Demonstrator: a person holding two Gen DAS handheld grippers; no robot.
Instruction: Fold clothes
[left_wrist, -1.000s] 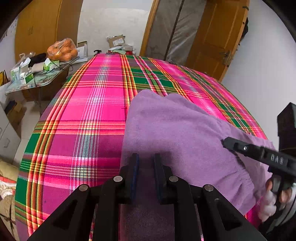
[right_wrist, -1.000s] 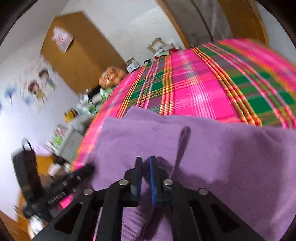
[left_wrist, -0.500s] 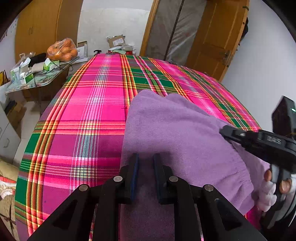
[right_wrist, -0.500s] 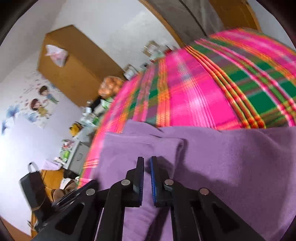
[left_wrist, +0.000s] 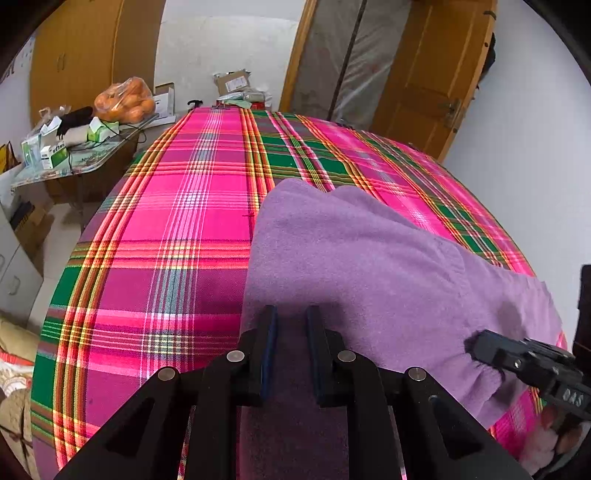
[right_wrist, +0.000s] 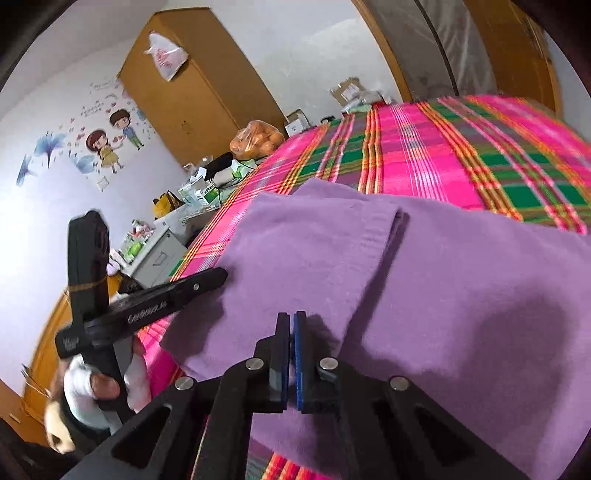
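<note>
While the purple fleece trousers are lying folded lengthwise on the plaid bedspread, the left gripper is resting narrowly parted on the fabric and the right gripper is closing to shut, whether on cloth I cannot tell. Soft, light, limp; the gathered waistband is probably offering the firmest hold.

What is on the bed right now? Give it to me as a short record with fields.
garment: purple fleece garment, one layer folded over, lying on the plaid bedspread
left gripper: jaws slightly apart, over the garment's near edge
right gripper: shut, nothing visible between the jaws, over the garment
background: bag of oranges on a cluttered side table
</note>
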